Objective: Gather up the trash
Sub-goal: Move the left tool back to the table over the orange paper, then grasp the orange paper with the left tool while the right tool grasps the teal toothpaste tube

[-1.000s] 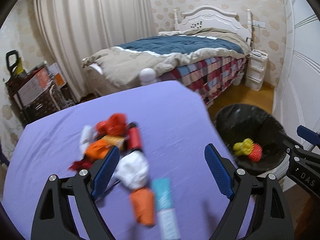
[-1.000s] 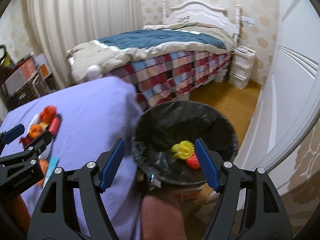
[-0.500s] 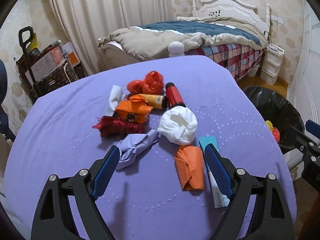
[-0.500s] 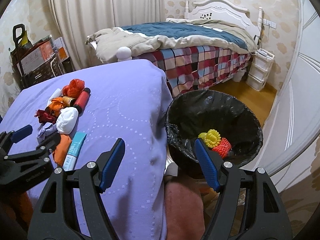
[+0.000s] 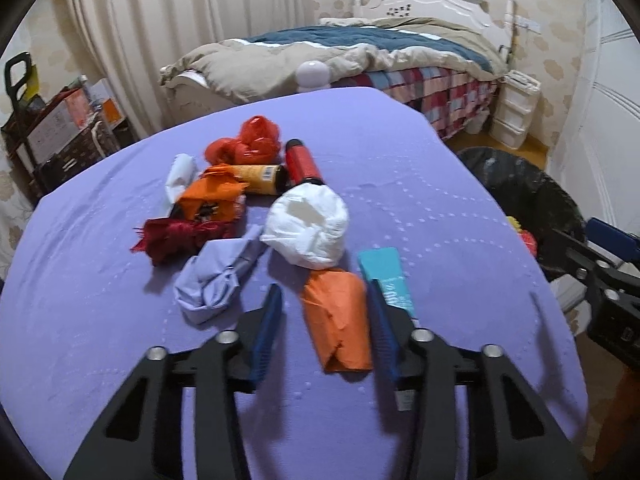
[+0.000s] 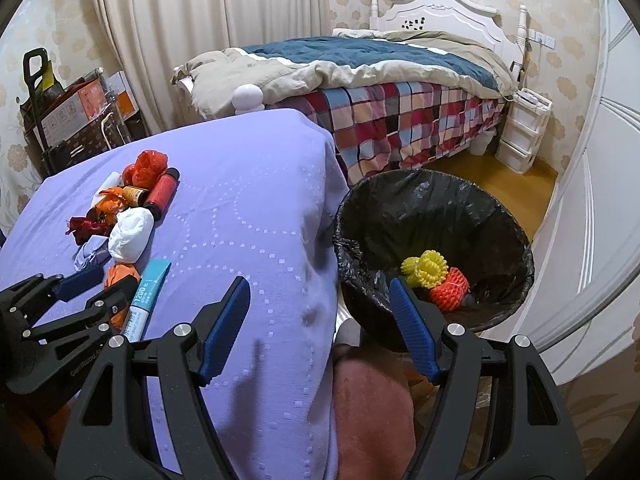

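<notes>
A pile of trash lies on the purple table [image 5: 420, 168]. My left gripper [image 5: 326, 316] is open, low over the table, its two fingers either side of an orange crumpled wrapper [image 5: 338, 320], apart from it. Beside the wrapper lie a teal tube [image 5: 390, 276], a white wad [image 5: 308, 226] and a lilac wad [image 5: 216, 280]. Farther back are a dark red wrapper [image 5: 176, 238], a red can [image 5: 302, 162] and red netting [image 5: 248, 144]. My right gripper [image 6: 320, 320] is open and empty at the table's right edge, beside the black-lined bin [image 6: 436, 216].
The bin holds a yellow ball [image 6: 426, 268] and an orange-red ball [image 6: 450, 288]. A bed [image 6: 380, 80] stands behind the table. White drawers [image 6: 520, 136] are at the far right. A crate of boxes [image 5: 60, 132] stands at the left.
My left gripper has swung from the bin side back over the table, dropped low and narrowed around the orange wrapper. My right gripper has pulled back from over the bin.
</notes>
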Tool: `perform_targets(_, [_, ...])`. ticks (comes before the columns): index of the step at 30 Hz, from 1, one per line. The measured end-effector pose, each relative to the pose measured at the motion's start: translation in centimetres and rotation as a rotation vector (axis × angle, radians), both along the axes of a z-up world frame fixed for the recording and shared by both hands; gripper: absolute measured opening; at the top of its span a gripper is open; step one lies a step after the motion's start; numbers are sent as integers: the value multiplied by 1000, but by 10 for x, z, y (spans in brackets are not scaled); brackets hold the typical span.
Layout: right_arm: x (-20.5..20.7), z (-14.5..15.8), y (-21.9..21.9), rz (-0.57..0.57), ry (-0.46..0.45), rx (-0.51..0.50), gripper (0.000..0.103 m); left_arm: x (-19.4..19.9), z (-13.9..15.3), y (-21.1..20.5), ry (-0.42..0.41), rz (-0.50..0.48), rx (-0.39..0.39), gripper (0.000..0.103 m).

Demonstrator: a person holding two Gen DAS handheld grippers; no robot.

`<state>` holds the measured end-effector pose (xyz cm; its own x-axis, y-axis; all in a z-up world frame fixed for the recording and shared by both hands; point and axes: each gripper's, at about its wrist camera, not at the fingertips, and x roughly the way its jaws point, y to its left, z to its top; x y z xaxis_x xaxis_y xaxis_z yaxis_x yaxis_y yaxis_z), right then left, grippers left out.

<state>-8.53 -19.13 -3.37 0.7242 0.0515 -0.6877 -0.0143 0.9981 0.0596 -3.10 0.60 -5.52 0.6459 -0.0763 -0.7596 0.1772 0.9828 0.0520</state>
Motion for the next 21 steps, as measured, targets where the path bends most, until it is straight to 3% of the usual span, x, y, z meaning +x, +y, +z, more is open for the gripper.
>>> perform_targets(12, [0, 1, 9, 22, -7, -6, 70, -18, 9, 12, -12, -5, -20, 31])
perform_targets(21, [-3, 6, 40, 100, -14, -15, 70, -37, 23, 44, -50, 58, -30, 31])
